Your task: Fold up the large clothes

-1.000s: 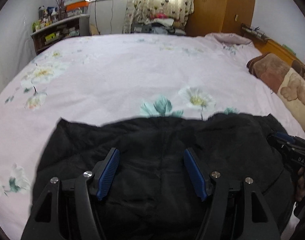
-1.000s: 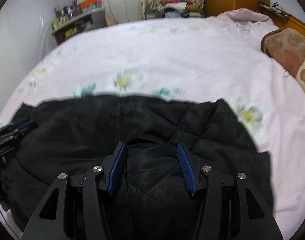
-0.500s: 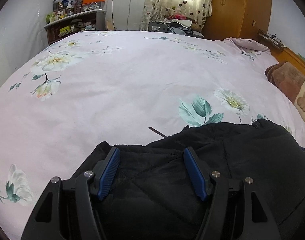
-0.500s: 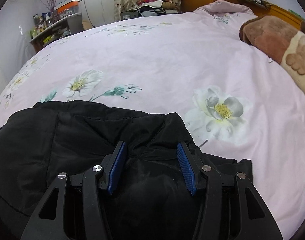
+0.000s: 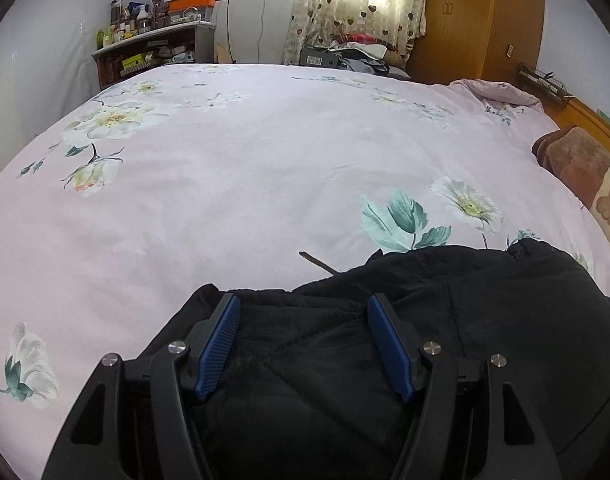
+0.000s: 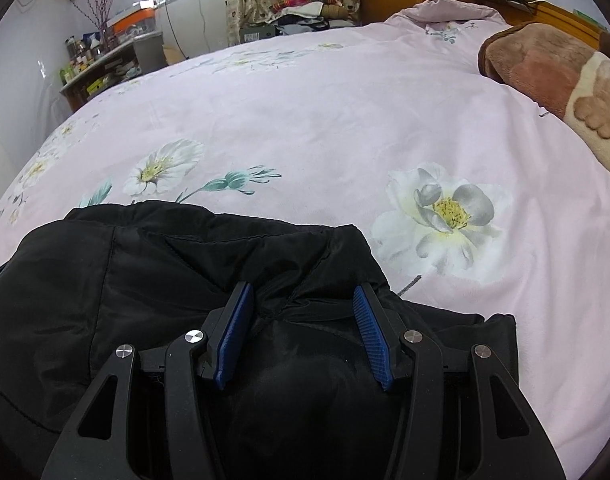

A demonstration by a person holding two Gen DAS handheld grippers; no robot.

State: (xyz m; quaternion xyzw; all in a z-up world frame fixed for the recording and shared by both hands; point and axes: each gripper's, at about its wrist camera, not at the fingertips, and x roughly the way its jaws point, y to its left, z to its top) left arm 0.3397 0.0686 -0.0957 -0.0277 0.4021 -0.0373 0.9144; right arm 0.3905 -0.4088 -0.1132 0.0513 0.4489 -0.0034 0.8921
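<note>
While the black jacket [image 5: 485,320] fills each frame's bottom on the pink bedspread [image 5: 245,200], left gripper [image 5: 305,308] and right gripper [image 6: 301,296] each pinch a thick bunch of it.

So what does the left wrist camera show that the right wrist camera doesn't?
Only the left wrist view shows the left tool and the wardrobe doors. Only the right wrist view shows the right tool and a grey-petalled flower print. Both share the black jacket bunched between blue pads, the pink floral bedspread, the brown blanket, the cluttered shelf and heart-print curtains.
</note>
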